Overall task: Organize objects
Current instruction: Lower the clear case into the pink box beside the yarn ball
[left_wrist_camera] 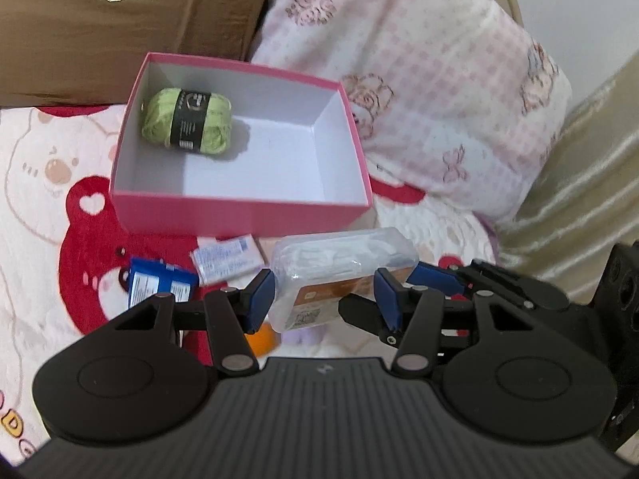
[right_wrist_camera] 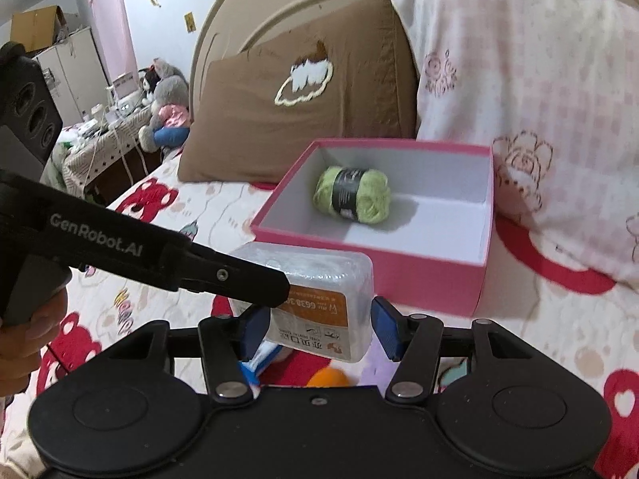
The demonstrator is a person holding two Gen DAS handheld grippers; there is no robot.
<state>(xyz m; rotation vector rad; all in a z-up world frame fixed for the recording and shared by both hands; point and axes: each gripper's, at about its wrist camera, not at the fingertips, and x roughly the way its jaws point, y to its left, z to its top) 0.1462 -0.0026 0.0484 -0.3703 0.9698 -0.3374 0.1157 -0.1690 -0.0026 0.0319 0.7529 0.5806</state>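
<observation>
Between the blue fingers of both grippers sits a clear plastic box [left_wrist_camera: 343,275] with an orange label. The left gripper [left_wrist_camera: 325,297] is wide open around it; its pads look close to the sides, but I cannot tell if they touch. The right gripper [right_wrist_camera: 319,329] is open around it too. Left of the left gripper lie a blue packet [left_wrist_camera: 159,285] and a white packet [left_wrist_camera: 227,259] on the bed cover [left_wrist_camera: 36,183]. Farther ahead stands a pink box [left_wrist_camera: 239,215]. A green yarn ball [left_wrist_camera: 187,119] lies in its far left corner. Pillows [left_wrist_camera: 439,92] lean behind it.

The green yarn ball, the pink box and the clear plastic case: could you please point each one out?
green yarn ball [left_wrist_camera: 187,119], left wrist view, black paper band.
pink box [left_wrist_camera: 239,213], left wrist view, near outer wall.
clear plastic case [right_wrist_camera: 319,307], right wrist view, orange label.
</observation>
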